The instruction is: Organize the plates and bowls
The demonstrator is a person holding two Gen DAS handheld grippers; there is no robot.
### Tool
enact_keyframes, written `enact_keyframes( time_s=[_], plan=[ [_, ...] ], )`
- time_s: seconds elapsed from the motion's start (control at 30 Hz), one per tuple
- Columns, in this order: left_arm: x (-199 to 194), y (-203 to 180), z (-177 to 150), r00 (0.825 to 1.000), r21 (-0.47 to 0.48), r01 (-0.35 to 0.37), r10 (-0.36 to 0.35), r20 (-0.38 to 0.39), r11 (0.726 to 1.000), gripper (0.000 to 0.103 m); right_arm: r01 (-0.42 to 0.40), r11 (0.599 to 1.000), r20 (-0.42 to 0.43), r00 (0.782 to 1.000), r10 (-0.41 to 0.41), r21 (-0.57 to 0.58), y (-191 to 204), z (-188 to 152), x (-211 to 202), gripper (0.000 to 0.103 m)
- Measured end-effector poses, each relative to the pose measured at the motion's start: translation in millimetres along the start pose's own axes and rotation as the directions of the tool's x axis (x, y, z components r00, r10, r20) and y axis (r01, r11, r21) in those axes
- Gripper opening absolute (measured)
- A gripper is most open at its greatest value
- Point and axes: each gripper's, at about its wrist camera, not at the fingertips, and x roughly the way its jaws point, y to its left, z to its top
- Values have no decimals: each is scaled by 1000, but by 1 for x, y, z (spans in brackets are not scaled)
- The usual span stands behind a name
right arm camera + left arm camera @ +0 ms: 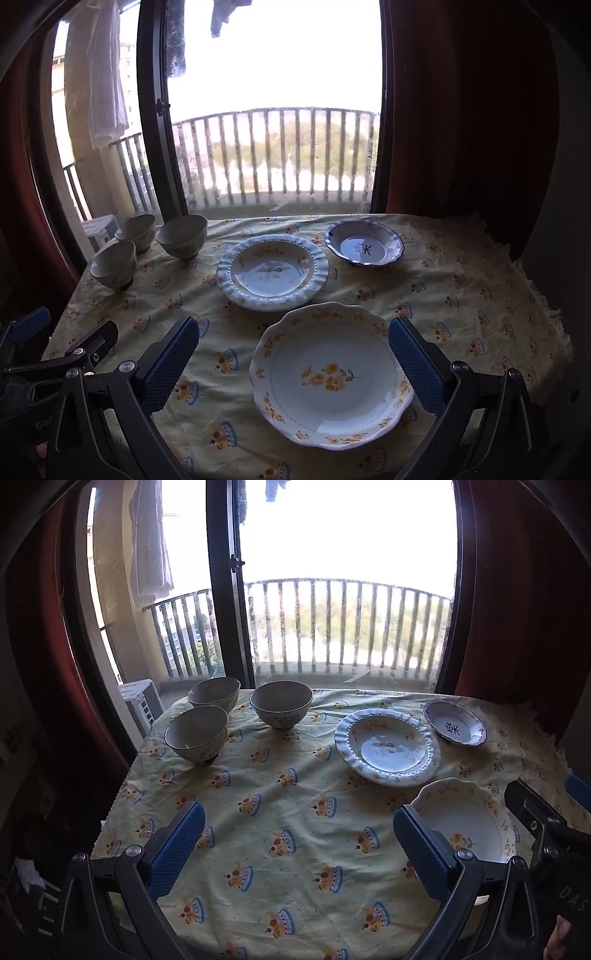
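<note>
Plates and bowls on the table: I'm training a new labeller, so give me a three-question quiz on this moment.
1. How many bowls stand on the tablecloth?
2. True or false: the right gripper grips the yellow-flowered plate.
3. Which plate lies nearest the window: A frilled plate, B blue-rimmed plate, C yellow-flowered plate?

Key:
1. Three.
2. False; its jaws are open above the plate.
3. B.

Pale yellow cloth (461, 295) dotted with crown prints; near plate (332, 376) white with yellow flowers, small far dish (364, 243) blue-rimmed, gripper pads (170, 365) textured blue.
</note>
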Motion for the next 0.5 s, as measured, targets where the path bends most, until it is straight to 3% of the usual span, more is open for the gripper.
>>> enact_keyframes(
  time_s=[0.27,0.5],
  plan=[
    [10,4,27,999,-25,-12,11,-50,1000,103,-25,999,-67,997,26,23,0,30,16,103],
    [23,9,40,996,11,12,-12,-84,1000,102,10,1000,-79,997,-9,18,10,43,23,103]
  ],
)
